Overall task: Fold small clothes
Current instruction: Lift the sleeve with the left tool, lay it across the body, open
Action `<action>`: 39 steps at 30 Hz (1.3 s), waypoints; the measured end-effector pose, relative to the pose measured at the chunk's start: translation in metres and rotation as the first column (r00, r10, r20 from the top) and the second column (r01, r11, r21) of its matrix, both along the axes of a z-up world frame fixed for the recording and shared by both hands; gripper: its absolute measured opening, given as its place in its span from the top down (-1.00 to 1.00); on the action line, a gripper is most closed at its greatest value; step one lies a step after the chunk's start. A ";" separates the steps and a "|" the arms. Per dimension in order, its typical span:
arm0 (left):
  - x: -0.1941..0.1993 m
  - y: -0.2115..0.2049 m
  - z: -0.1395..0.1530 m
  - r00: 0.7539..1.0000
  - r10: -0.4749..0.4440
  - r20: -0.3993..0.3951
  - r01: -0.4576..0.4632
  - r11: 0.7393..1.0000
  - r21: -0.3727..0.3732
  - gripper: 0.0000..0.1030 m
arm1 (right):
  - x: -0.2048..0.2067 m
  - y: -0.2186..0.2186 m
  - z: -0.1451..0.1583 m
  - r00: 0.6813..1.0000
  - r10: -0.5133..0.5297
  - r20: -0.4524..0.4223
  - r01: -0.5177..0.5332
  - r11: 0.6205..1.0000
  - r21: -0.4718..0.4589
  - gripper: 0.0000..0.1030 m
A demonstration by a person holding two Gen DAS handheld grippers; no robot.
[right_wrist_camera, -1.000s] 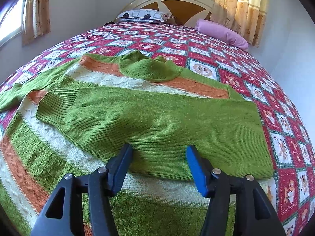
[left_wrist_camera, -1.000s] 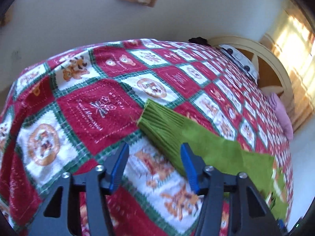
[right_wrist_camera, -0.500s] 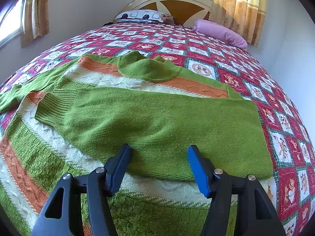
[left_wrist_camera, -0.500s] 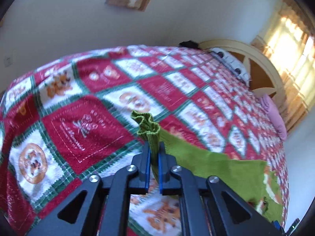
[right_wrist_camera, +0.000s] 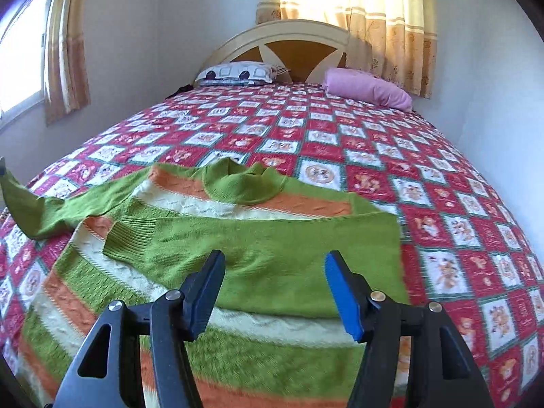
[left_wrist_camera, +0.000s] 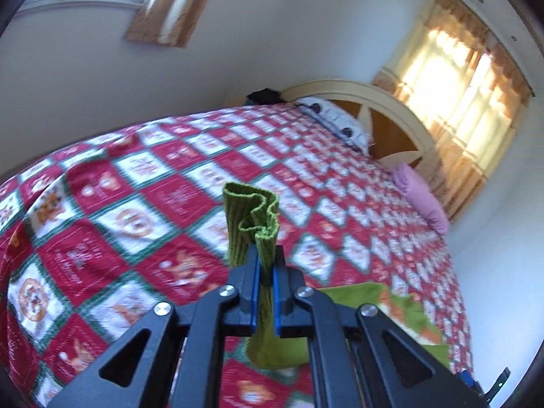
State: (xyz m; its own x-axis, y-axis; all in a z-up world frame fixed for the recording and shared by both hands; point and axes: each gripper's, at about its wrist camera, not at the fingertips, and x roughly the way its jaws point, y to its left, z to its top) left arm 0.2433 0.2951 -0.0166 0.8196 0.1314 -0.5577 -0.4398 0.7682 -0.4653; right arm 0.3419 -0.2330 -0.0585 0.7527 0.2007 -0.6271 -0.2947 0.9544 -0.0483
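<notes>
The left gripper (left_wrist_camera: 266, 273) is clamped tight on the ribbed cuff (left_wrist_camera: 251, 217) of the green sleeve, lifted clear of the quilt (left_wrist_camera: 102, 238). The right gripper (right_wrist_camera: 275, 292) stands about half open, holding nothing, above the striped sweater (right_wrist_camera: 238, 258) spread on the quilt, with the pillows (right_wrist_camera: 367, 88) at twelve o'clock.

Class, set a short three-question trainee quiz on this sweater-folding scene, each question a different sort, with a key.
1. True or false: the left gripper is shut on the sweater's green cuff.
2. What lies between the right gripper's pads: A nothing, B pink pillow, C collar?
3. Fill in: the other sleeve lies folded across the sweater's ____.

Key: 1 true; 2 A; 3 body.
</notes>
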 end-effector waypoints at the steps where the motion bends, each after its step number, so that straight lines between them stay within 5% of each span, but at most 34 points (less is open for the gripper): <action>1: 0.003 -0.007 0.009 1.000 -0.011 0.016 0.011 1.000 0.004 0.88 | -0.003 -0.003 0.002 1.000 0.000 0.005 0.000 1.000 0.000 -0.20; 14: 0.048 -0.099 0.095 0.966 -0.204 0.158 0.189 0.976 0.105 0.88 | -0.067 -0.040 0.007 0.998 0.004 0.063 -0.005 1.000 0.010 -0.20; 21: 0.067 -0.159 0.109 0.941 -0.288 0.176 0.269 0.955 0.123 0.88 | -0.081 -0.054 0.004 0.998 0.005 0.069 -0.008 0.999 0.040 -0.20; 30: 0.107 -0.253 0.090 0.895 -0.417 0.160 0.411 0.909 0.070 0.88 | -0.084 -0.070 -0.012 0.998 -0.023 0.052 0.020 0.997 0.070 -0.20; 39: 0.142 -0.358 0.031 0.846 -0.532 0.040 0.530 0.847 0.049 0.88 | -0.081 -0.080 -0.030 0.999 -0.049 0.007 0.048 0.993 0.108 -0.20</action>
State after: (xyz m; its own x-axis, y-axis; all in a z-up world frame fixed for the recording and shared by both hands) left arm 0.3857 -0.0624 0.0139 0.7963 -0.3135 -0.5173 0.0629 0.8935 -0.4447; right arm 0.2604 -0.3130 -0.0883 0.7688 0.2301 -0.5967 -0.2482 0.9672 0.0532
